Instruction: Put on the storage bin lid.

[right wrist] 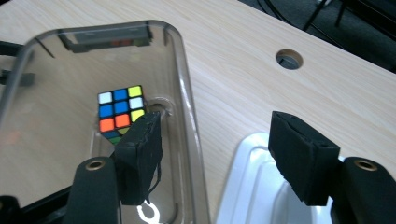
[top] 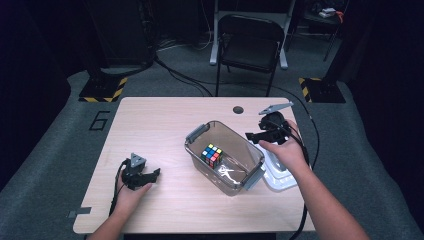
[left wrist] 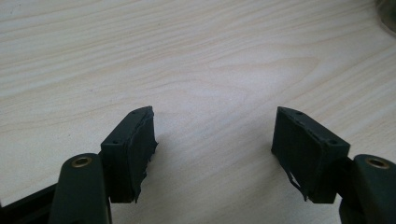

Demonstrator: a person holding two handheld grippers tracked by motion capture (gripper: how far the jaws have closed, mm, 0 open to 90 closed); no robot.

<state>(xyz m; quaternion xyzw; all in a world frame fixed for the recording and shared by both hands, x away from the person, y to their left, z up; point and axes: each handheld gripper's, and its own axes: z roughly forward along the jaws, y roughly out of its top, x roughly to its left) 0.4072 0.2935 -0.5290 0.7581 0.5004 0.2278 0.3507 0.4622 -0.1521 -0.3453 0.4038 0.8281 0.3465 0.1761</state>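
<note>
A clear plastic bin [top: 200, 131] with grey end latches sits mid-table, and a colourful puzzle cube [top: 212, 155] rests on its floor. My right gripper [top: 257, 136] hovers at the bin's right rim, open, with nothing between its jaws; in the right gripper view the cube [right wrist: 120, 113] lies inside the bin [right wrist: 187, 93] just beyond the left jaw. A white lid [top: 280, 175] lies flat on the table right of the bin, under my right hand, and shows again as the lid [right wrist: 252, 177] below the jaws. My left gripper [top: 150, 175] rests open over bare wood at the front left.
The wooden table [top: 150, 125] has a round cable hole [top: 238, 109] at its far edge. A black folding chair [top: 250, 45] stands on the floor beyond the table. Cables trail across the carpet behind.
</note>
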